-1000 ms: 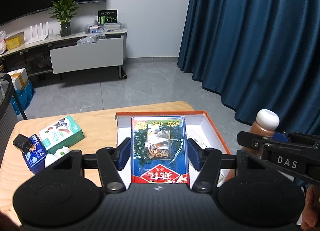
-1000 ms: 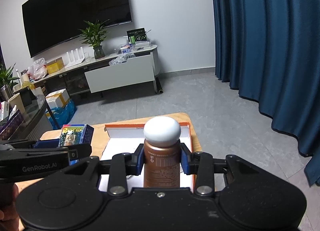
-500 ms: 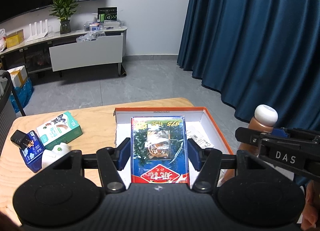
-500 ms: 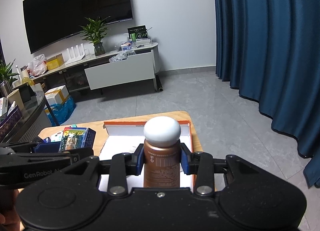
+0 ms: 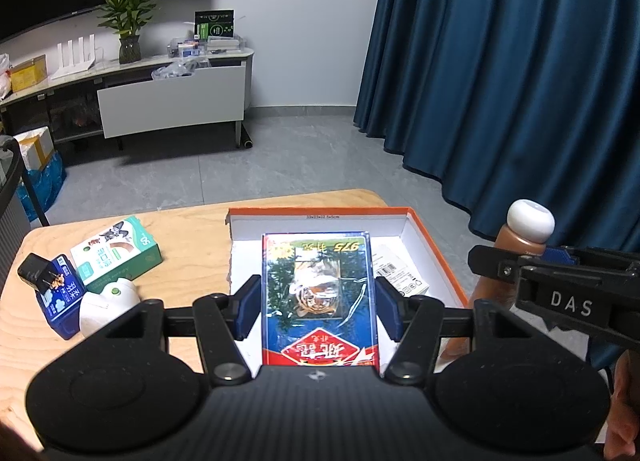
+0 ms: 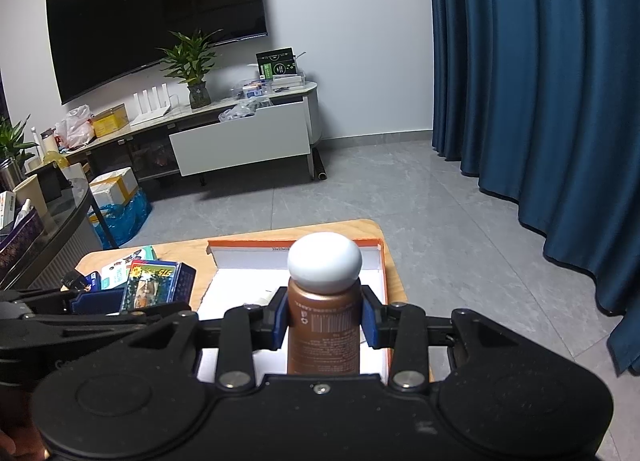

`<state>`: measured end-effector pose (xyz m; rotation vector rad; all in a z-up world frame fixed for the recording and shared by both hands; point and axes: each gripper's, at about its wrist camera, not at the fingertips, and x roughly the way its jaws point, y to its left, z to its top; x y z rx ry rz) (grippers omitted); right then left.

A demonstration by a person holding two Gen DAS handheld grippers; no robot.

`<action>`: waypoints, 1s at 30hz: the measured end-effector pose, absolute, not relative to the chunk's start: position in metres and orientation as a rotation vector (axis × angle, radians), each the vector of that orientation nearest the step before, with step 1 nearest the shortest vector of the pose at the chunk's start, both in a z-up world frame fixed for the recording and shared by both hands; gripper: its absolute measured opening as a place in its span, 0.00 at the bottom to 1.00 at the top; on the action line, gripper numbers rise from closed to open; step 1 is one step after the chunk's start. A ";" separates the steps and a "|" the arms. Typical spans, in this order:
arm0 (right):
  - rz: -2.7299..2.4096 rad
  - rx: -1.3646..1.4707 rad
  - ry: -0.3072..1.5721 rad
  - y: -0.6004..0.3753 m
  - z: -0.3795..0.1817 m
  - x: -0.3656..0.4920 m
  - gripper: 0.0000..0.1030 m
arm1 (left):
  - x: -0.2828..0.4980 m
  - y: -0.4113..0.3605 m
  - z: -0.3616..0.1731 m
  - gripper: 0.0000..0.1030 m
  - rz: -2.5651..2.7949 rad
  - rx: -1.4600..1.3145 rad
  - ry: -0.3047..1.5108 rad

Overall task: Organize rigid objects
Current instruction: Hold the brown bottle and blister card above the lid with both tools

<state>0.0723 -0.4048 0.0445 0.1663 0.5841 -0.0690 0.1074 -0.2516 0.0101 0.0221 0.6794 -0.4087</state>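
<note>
- The open box (image 5: 436, 257) sits on the surface (image 5: 192, 229), at its right end.
- The toothpaste carton (image 5: 116, 255), charger plug (image 5: 34, 273) and tissue pack (image 5: 64, 307) lie left of it.
- A label (image 5: 394, 267) lies inside the box.

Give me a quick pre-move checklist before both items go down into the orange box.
1. Left gripper shut on the blue card box: ok.
2. Right gripper shut on the brown bottle: ok.
3. Bottle upright, white cap on: ok.
4. Orange box open, free floor space: ok; a paper label lies inside.
5. Grippers apart from each other: ok.
6. Height above box floor: cannot tell.
</note>
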 end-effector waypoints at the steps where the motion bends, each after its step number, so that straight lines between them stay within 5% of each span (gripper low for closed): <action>1: -0.068 0.167 0.584 -0.405 0.044 0.072 0.44 | 0.107 -0.252 0.010 0.58 -0.408 0.021 0.679; 30: -0.062 0.149 0.583 -0.407 0.056 0.069 0.44 | 0.109 -0.251 0.009 0.58 -0.430 0.012 0.668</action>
